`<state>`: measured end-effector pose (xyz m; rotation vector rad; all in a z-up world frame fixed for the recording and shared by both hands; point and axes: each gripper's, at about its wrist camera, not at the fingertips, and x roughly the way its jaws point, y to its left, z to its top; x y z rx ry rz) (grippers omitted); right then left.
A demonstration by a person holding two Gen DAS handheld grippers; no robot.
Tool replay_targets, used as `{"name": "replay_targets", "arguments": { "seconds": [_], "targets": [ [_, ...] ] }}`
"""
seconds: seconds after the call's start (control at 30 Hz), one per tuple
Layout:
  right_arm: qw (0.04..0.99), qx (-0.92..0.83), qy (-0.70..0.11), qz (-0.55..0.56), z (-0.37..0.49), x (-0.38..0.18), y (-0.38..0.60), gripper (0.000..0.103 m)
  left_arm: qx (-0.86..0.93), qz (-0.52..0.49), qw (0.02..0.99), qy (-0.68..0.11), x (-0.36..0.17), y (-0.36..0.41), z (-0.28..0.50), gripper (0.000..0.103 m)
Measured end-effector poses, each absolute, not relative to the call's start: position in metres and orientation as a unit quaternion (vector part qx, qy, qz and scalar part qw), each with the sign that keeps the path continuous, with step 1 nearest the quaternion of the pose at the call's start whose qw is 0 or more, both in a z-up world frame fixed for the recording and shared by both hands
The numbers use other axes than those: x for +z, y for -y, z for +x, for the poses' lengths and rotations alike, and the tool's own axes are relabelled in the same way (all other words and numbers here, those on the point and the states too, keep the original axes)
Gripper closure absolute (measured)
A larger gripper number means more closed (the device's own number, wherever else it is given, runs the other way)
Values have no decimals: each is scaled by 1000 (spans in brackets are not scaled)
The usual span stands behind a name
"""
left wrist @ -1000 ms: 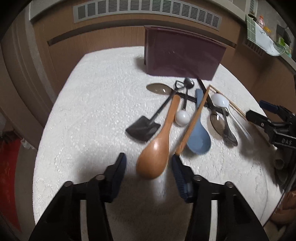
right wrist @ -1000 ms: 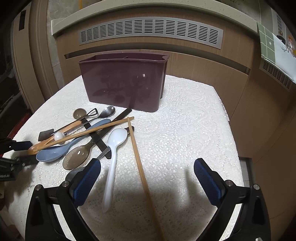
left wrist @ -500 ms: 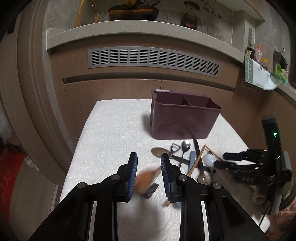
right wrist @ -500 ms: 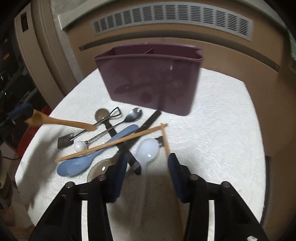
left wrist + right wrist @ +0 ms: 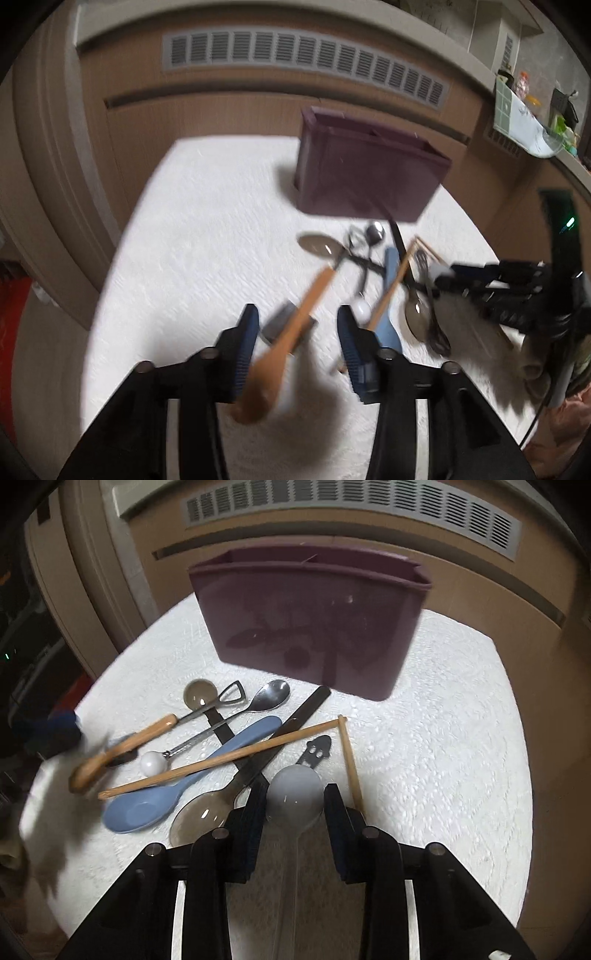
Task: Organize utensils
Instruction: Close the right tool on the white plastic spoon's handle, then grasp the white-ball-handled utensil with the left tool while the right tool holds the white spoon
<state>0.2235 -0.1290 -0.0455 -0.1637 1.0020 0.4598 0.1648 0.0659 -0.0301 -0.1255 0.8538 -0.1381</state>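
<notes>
1. Worktop [image 5: 443, 738]: covered with a white textured cloth. A dark purple utensil caddy [image 5: 314, 627] stands upright at the far side; an inner divider shows at its rim. No utensil is seen standing in it.

2. Left tool [image 5: 295, 325]: jaws are opening. The wooden spoon [image 5: 284, 343] lies between them, bowl toward the camera and close against the left pad, handle pointing away toward the pile. The right pad stands clear of it. The frame is blurred; whether the left pad actually touches the bowl cannot be told.

3. Right tool [image 5: 293, 797]: jaws are closing around the white plastic spoon [image 5: 293, 794]. Its bowl sits between the two pads, its handle running back toward the camera. A thin gap shows on each side of the bowl, so the pads are not yet pressing on it.

4. Loose utensils lie in a crossed pile in front of the caddy:
   - a blue plastic spoon [image 5: 177, 794], bowl nearest the camera;
   - one wooden chopstick [image 5: 221, 757] lying across the blue spoon, and a second chopstick [image 5: 351, 760] just right of the white spoon;
   - a metal spoon [image 5: 269, 698] with a white ball end;
   - a translucent brown spoon [image 5: 199, 816], just left of the right tool;
   - a second brown spoon [image 5: 199, 694] near the caddy;
   - a small shovel-shaped spoon [image 5: 232, 696] with a loop handle;
   - a flat black utensil [image 5: 303, 712] lying aslant under the chopstick.

5. The two tools are near each other, at opposite sides of the pile.
</notes>
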Motion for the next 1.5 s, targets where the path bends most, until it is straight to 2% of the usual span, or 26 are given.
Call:
{"name": "replay_targets", "arguments": {
  "seconds": [0.23, 0.47, 0.7, 0.87, 1.07, 1.43, 1.5],
  "targets": [
    [857, 218, -465, -53, 205, -35, 152, 73, -101, -32, 900, -422, -46, -36, 150, 57],
    [862, 220, -455, -50, 197, -34, 155, 73, -101, -57, 889, -443, -57, -35, 160, 57],
    [866, 216, -448, -55, 192, -36, 155, 73, -117, -70, 902, -410, -31, -37, 171, 57],
    [867, 219, -444, -55, 189, -37, 153, 73, -104, -38, 904, -413, -35, -31, 193, 64],
    [868, 217, -444, -50, 190, -37, 155, 73, -86, -22, 897, -432, -58, -21, 198, 64],
    [869, 213, -444, -46, 192, -36, 153, 73, -96, -16, 888, -449, -63, -15, 204, 64],
    [872, 213, -437, -49, 188, -32, 154, 73, -90, -30, 889, -447, -63, -20, 205, 71]
  ]
}}
